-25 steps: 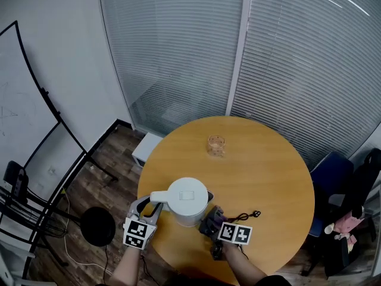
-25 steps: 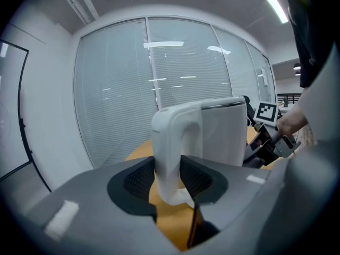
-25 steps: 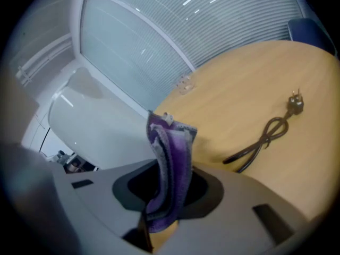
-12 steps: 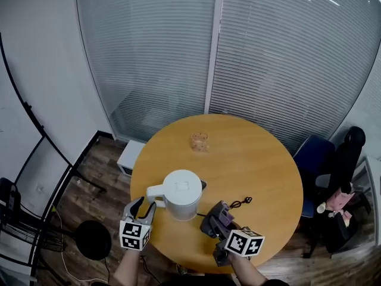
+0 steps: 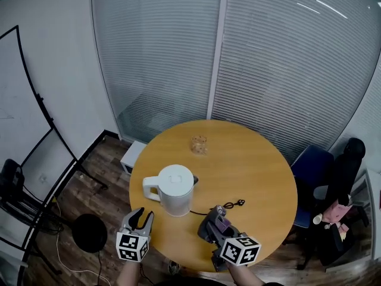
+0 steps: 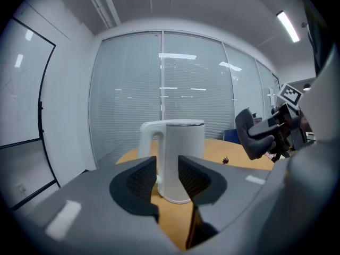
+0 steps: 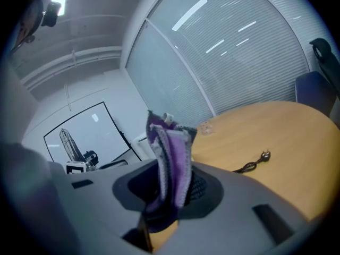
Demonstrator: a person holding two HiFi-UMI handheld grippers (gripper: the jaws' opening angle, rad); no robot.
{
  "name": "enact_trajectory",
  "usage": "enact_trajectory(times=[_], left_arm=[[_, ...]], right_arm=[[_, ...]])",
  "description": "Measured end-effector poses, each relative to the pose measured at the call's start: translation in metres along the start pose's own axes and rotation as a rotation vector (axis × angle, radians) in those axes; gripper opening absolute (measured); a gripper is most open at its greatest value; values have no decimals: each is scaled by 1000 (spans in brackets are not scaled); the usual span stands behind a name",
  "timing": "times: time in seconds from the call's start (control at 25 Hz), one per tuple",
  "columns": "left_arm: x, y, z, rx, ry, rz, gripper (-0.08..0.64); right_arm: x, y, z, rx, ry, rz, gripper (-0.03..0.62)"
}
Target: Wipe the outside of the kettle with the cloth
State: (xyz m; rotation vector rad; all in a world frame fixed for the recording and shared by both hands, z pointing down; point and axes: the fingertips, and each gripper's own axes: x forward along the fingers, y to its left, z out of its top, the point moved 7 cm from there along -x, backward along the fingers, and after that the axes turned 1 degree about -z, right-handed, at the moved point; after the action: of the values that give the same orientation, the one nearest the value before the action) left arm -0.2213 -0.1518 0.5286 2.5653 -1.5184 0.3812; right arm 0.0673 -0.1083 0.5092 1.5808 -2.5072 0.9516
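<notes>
The right claw (image 5: 209,224) grips the cloth (image 7: 170,163). The upright kettle (image 5: 174,189) stands ahead, to its left. The empty left claw (image 5: 139,215) is open, just closing slightly.

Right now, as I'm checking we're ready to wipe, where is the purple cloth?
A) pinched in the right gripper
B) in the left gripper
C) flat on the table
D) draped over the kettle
A: the right gripper has the purple cloth clamped between its jaws, apart from the kettle.

Right gripper (image 7: 171,187) clamping purple cloth (image 7: 172,150), wooden table (image 7: 289,137) beyond, black plug (image 7: 264,154) on it
</notes>
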Motion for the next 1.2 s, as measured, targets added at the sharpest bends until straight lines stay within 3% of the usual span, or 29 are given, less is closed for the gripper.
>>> enact_trajectory(times=[0.2,0.4,0.8,1.2], left_arm=[[-27,-50,-1,-3,-15,21,48],[-48,-98,-13,-16,23,7,12],[-88,-166,-34,-57,14,-14,9],[-124,-202,-46,-103,6,9,9]], right_arm=[[-33,-4,0,-39,8,50,97],[-65,-12,-6,-59,16,61,97],[-108,-17,-26,-123,65,103,97],[-136,-13,-49,-160,109,136,95]])
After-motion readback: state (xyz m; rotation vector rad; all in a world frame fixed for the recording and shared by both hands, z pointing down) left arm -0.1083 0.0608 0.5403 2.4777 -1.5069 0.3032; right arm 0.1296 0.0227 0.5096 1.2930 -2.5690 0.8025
